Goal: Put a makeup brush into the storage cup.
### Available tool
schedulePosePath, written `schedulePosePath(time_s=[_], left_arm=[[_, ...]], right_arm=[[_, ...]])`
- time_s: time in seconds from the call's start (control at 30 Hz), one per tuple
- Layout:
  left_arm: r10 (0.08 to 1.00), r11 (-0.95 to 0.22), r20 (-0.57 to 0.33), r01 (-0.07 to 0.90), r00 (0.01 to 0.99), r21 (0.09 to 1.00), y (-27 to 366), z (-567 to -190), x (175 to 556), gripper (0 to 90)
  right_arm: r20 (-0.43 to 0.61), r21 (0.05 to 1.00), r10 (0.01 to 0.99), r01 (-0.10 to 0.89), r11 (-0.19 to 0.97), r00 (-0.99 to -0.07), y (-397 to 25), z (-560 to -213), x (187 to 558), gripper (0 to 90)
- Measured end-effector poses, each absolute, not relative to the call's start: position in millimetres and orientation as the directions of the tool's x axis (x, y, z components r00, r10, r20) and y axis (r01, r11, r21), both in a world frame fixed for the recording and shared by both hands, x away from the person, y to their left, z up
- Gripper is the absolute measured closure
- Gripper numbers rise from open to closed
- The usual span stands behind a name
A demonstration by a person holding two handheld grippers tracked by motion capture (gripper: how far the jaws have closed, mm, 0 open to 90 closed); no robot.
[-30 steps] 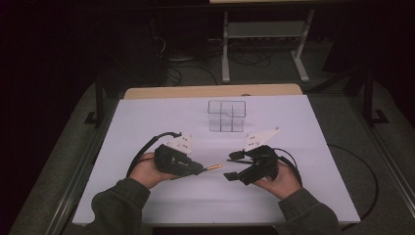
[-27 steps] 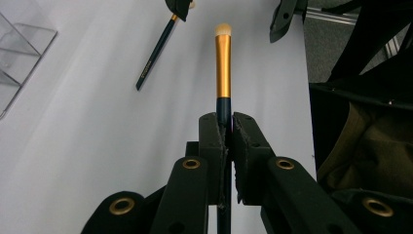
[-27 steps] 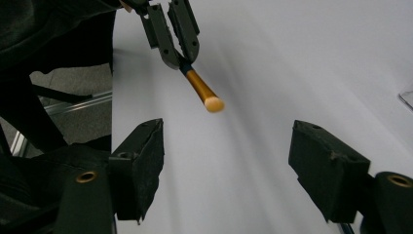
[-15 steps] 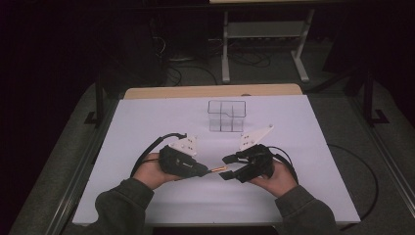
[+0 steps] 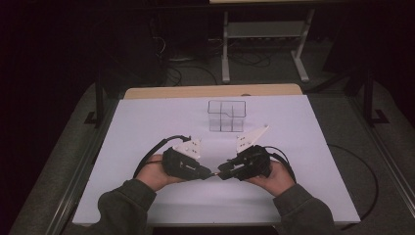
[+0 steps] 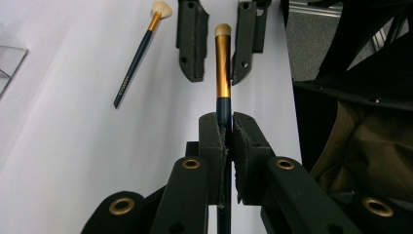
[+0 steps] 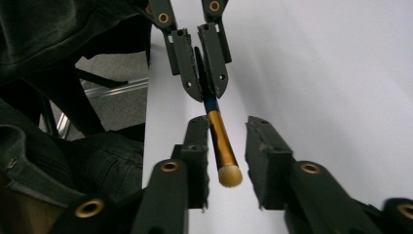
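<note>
Only left gripper view catches second brush (image 6: 138, 56), clear box edge (image 6: 9, 58)

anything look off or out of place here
Nothing damaged or spilled. One brush lies loose on the white table cover, outside the clear organizer; another brush is clamped in the left gripper.

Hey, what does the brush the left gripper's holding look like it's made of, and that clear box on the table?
Brush: glossy gold collar, probably metal; dark blue painted handle, wood or plastic, unclear; pale soft-looking tip. Box: see-through with inner dividers, likely clear plastic or acrylic. The left hand-held gripper clamps the handle.
</note>
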State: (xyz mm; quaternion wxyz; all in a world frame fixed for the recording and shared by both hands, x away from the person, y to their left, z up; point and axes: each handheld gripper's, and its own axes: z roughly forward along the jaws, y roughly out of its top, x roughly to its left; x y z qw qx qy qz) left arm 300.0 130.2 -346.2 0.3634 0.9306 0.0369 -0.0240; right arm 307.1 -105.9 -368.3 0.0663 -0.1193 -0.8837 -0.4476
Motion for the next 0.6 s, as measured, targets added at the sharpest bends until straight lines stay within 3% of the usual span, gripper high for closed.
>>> schedulePosePath(time_s=[0.03, 0.23, 0.53, 0.6], left_arm=[[0.053, -0.733, -0.079, 0.093, 0.995, 0.673, 130.0, -346.4, 299.5, 83.5], [0.036, -0.74, -0.067, 0.071, 0.997, 0.669, 128.7, -347.1, 298.9, 83.4], [0.022, -0.764, -0.08, 0.069, 0.997, 0.641, 127.0, -350.3, 298.1, 81.9], [0.032, -0.779, -0.081, 0.076, 0.996, 0.622, 127.7, -352.4, 298.0, 76.5]], right_arm=[[0.243, 0.777, 0.128, 0.272, 0.567, -0.962, -106.1, -368.1, 307.0, 76.5], [0.246, 0.781, 0.096, 0.256, 0.57, -0.964, -106.3, -368.5, 307.7, 81.5], [0.225, 0.78, 0.076, 0.227, 0.583, -0.971, -104.6, -368.1, 304.9, 82.2], [0.222, 0.781, 0.077, 0.224, 0.582, -0.972, -105.9, -367.3, 304.5, 82.2]])
